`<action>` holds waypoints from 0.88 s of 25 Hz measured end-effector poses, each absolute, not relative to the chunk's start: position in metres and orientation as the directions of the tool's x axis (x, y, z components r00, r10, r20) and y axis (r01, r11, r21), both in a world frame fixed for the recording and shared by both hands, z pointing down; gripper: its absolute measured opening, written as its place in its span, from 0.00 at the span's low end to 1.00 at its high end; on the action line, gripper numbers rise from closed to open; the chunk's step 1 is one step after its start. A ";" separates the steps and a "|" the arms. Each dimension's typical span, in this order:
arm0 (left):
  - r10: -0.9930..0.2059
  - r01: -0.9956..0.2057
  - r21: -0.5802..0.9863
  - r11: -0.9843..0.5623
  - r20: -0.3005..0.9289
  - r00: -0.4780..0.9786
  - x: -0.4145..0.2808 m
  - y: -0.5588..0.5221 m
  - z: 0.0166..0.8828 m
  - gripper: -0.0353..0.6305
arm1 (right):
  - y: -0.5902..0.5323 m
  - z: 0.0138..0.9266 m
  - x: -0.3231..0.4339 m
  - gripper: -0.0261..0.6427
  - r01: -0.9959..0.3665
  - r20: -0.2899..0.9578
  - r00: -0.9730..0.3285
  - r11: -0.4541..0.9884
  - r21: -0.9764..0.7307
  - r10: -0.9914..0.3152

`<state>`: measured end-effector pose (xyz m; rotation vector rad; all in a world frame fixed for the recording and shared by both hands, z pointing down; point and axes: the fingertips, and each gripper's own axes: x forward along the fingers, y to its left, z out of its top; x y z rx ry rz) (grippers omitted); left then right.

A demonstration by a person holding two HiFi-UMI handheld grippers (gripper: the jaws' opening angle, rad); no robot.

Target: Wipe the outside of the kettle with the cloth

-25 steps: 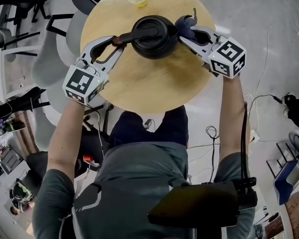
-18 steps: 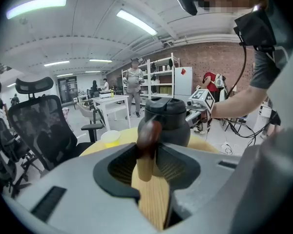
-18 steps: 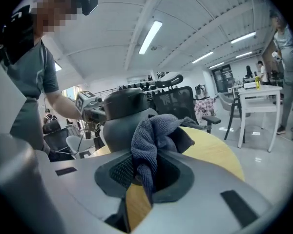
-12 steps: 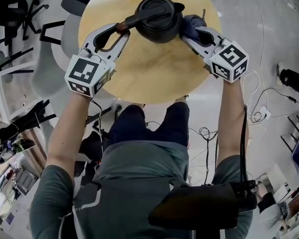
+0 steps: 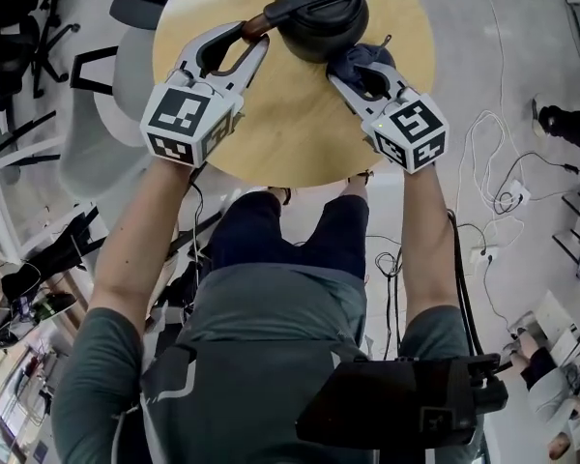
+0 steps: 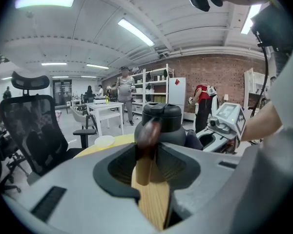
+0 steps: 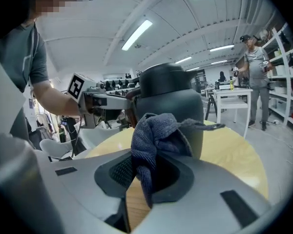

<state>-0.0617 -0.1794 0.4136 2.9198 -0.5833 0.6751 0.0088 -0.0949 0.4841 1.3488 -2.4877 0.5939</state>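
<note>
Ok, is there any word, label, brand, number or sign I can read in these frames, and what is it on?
No readable text in any view.
Left cube, on the left claw: square black-and-white pattern, no letters.
Right cube, on the right claw: the same.
Kettle, cloth: no label or brand shows.
Background shelves: too small to read.

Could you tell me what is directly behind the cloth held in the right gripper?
The black kettle stands right behind the cloth; the wall patch the cloth covers cannot be seen.
</note>
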 end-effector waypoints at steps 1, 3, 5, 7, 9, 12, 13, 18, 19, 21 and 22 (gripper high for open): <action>-0.346 -0.386 0.003 -0.923 0.435 0.831 -0.062 -0.179 0.414 0.25 | -0.095 0.486 0.002 0.17 -0.855 0.412 -0.519 0.466 -0.228 -0.749; -0.339 -0.379 0.006 -0.926 0.431 0.836 -0.062 -0.178 0.414 0.25 | -0.097 0.488 -0.008 0.17 -0.885 0.431 -0.465 0.411 -0.216 -0.773; -0.325 -0.363 0.008 -0.932 0.429 0.843 -0.062 -0.177 0.414 0.25 | -0.101 0.488 -0.019 0.17 -0.907 0.436 -0.421 0.366 -0.209 -0.796; -0.313 -0.350 0.011 -0.937 0.424 0.850 -0.061 -0.177 0.414 0.25 | -0.106 0.488 -0.030 0.17 -0.919 0.434 -0.394 0.333 -0.212 -0.810; -0.307 -0.344 0.014 -0.939 0.418 0.855 -0.061 -0.177 0.414 0.25 | -0.113 0.488 -0.041 0.17 -0.926 0.432 -0.374 0.305 -0.222 -0.821; -0.299 -0.338 0.021 -0.941 0.414 0.860 -0.062 -0.177 0.415 0.25 | -0.124 0.490 -0.053 0.17 -0.938 0.443 -0.338 0.255 -0.237 -0.831; -0.296 -0.334 0.022 -0.942 0.414 0.861 -0.062 -0.177 0.415 0.25 | -0.127 0.490 -0.057 0.17 -0.941 0.447 -0.327 0.241 -0.239 -0.832; -0.290 -0.326 0.023 -0.945 0.403 0.868 -0.063 -0.176 0.415 0.25 | -0.143 0.491 -0.071 0.17 -0.949 0.459 -0.300 0.210 -0.237 -0.836; -0.291 -0.328 0.025 -0.944 0.398 0.870 -0.064 -0.176 0.415 0.25 | -0.148 0.491 -0.073 0.17 -0.949 0.459 -0.298 0.207 -0.239 -0.837; -0.291 -0.329 0.030 -0.944 0.395 0.871 -0.064 -0.178 0.415 0.25 | -0.156 0.491 -0.078 0.17 -0.948 0.458 -0.298 0.204 -0.245 -0.838; -0.289 -0.328 0.031 -0.944 0.398 0.871 -0.064 -0.178 0.415 0.25 | -0.158 0.491 -0.079 0.17 -0.947 0.457 -0.300 0.204 -0.248 -0.837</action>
